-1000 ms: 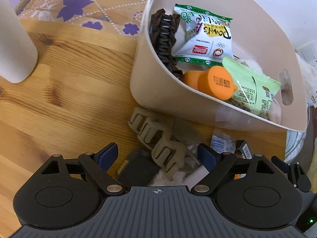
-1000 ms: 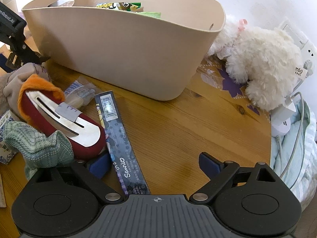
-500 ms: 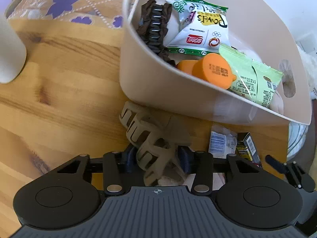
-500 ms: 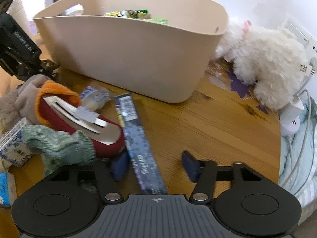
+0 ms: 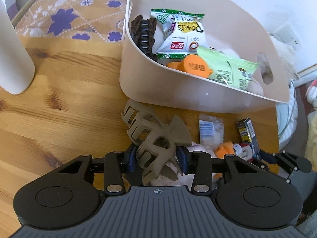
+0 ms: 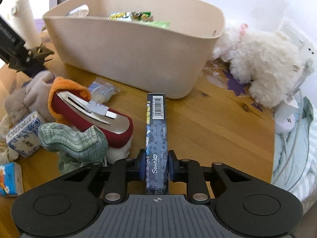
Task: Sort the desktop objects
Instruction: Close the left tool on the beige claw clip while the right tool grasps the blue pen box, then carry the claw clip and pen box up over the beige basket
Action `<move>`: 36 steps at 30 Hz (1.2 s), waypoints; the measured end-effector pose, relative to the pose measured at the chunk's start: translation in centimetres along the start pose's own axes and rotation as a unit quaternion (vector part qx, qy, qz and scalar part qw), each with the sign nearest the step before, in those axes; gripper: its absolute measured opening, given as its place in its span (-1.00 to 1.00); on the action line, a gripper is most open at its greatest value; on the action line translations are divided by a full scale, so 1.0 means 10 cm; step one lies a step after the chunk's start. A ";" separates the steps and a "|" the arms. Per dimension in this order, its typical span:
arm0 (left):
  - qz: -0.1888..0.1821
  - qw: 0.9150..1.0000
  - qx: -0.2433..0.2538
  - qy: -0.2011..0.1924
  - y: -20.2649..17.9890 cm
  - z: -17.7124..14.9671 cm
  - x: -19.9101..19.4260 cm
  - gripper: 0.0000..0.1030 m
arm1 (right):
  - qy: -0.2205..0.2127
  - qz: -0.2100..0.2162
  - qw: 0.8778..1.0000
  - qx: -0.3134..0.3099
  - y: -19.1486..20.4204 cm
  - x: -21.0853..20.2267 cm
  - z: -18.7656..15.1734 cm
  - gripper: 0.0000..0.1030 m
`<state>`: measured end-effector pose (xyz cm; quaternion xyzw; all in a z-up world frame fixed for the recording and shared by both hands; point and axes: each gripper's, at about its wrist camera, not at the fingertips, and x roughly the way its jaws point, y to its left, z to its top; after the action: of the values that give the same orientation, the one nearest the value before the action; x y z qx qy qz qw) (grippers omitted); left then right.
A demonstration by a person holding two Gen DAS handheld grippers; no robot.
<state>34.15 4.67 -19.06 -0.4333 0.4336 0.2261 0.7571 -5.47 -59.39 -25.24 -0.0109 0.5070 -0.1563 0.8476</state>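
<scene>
My left gripper [image 5: 157,158] is shut on a large khaki hair claw clip [image 5: 154,134], lifted a little off the wooden table just in front of the beige basket [image 5: 138,83]. The basket holds a dark hair clip [image 5: 143,33], snack packets [image 5: 178,33] and an orange cap [image 5: 195,66]. In the right wrist view my right gripper [image 6: 156,165] is shut on a long dark blue Sanrio box [image 6: 156,130] that points toward the basket [image 6: 126,55]. The left gripper with its clip [image 6: 39,53] shows at the far left of that view.
A red case with a metal plate [image 6: 95,119], an orange cloth, a green knitted cloth [image 6: 73,140], tissue packs [image 6: 21,134] and a small plastic packet [image 6: 102,92] are heaped left of the box. A white plush toy [image 6: 257,65] and a charger [image 6: 285,119] sit right. A pale cup [image 5: 11,59] stands far left.
Both grippers went from wide open to shut: the left on the khaki claw clip, then rising with it, the right on the blue box, which now stands on edge between the pads.
</scene>
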 end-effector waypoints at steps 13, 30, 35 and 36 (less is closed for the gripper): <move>-0.014 0.999 0.039 -0.029 -0.02 -0.16 -0.36 -0.18 | -0.072 0.001 0.997 0.011 -0.04 -0.68 0.08 -0.58; -0.010 0.987 0.118 -0.107 -0.24 -0.15 -0.86 -0.18 | -0.155 0.065 0.985 0.050 0.00 -1.12 0.74 -0.58; 0.001 0.984 0.124 -0.127 -0.36 0.04 -0.88 -0.18 | -0.166 0.073 0.982 0.060 -0.06 -1.10 1.02 -0.58; 0.005 0.983 0.127 -0.132 -0.39 0.08 -0.88 -0.18 | -0.168 0.074 0.981 0.062 -0.08 -1.09 1.07 -0.58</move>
<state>32.71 3.57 -9.55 -0.2982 0.3574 0.2282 0.8551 -1.20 -58.61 -10.59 0.0533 0.3465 -0.1207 0.9287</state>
